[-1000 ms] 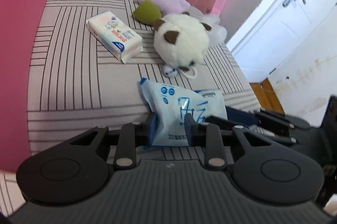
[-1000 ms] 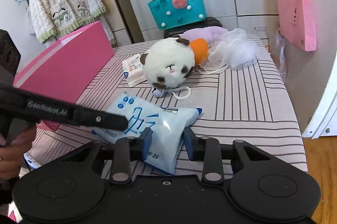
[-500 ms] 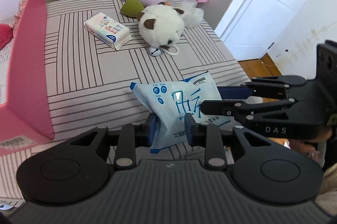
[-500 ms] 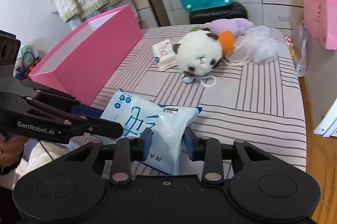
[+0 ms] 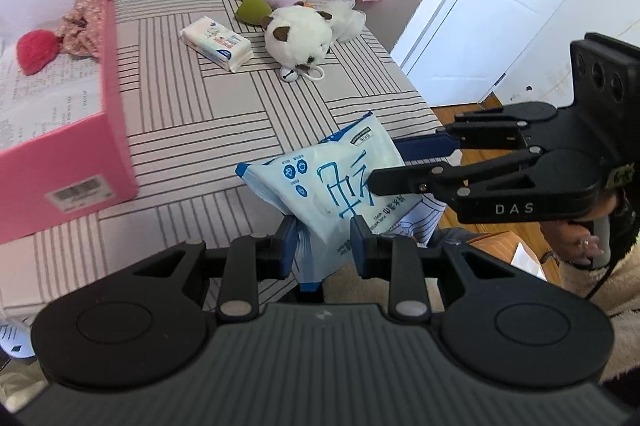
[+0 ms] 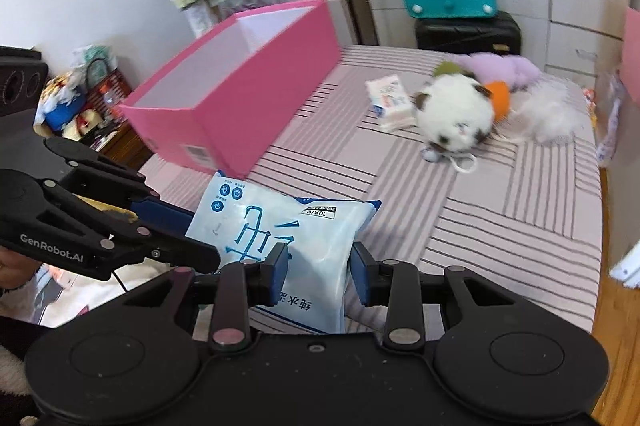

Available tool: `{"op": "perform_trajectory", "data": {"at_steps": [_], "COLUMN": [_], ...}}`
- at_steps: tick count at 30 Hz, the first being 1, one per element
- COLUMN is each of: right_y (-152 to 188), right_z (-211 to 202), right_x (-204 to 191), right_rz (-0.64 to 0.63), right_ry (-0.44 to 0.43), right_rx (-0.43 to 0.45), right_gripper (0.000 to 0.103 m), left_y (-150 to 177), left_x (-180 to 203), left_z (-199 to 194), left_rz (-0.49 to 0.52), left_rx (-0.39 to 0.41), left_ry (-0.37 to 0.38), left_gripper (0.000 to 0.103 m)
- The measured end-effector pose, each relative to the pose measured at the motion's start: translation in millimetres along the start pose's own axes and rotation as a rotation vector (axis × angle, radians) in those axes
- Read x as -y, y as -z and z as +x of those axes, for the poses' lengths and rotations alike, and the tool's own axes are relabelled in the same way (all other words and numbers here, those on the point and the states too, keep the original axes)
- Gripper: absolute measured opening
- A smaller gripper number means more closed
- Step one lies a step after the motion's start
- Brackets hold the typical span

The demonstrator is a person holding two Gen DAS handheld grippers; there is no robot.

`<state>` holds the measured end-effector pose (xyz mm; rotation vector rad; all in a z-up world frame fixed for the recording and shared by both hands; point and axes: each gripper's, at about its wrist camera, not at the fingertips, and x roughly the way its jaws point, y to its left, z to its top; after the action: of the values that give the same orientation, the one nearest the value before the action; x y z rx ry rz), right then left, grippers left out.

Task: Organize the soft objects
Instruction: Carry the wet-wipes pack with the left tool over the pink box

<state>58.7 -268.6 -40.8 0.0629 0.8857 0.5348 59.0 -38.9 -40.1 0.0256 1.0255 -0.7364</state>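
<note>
- Evidently, both grippers, left (image 5: pixel 323 240) and right (image 6: pixel 319 268), clench one pack (image 5: pixel 340 185), sharing its floppy weight.
- It hangs clear of the table (image 5: pixel 192 105), likely bound for the pink box (image 5: pixel 60 129).

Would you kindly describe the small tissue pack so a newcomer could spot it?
On the striped table, look beyond the pink box toward the white plush toy. The tissue pack lies just beside it: the only flat, rectangular white packet there.
</note>
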Motion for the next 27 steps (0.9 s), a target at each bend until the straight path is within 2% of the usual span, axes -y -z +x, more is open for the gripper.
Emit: {"op": "perform_trajectory", "data": {"at_steps": [8,17,23,27], "right_y": [-18.5,-62.4,-98.9,-123.8], "right_z": [-8.5,-14.5,1.2,25.9], "right_x": [-34.2,-74.5,-90.8,-86.2], "right_rz": [-0.111,-0.252,-0.336,-0.325], "right_ry": [-0.025,-0.081,-0.095,-0.136], "right_rx": [0.04,0.132,0.2,0.222], "right_gripper": [0.043,0.044,0.046,0.045], "left_y": [9.1,0.7,-11.3,-21.5], "left_x": [-7.7,-38.3,-68.8,-104.3], "left_z": [-37.6,-84.9,-98.4,-91.5], "left_rz": [-0.017,-0.059,-0.072,-0.136], "left_rx": [0.1,0.264,0.372,0.431], "left_ry": [-0.055,-0.129,-0.166,-0.209], "left_gripper": [0.027,0.027,0.028,0.028]}}
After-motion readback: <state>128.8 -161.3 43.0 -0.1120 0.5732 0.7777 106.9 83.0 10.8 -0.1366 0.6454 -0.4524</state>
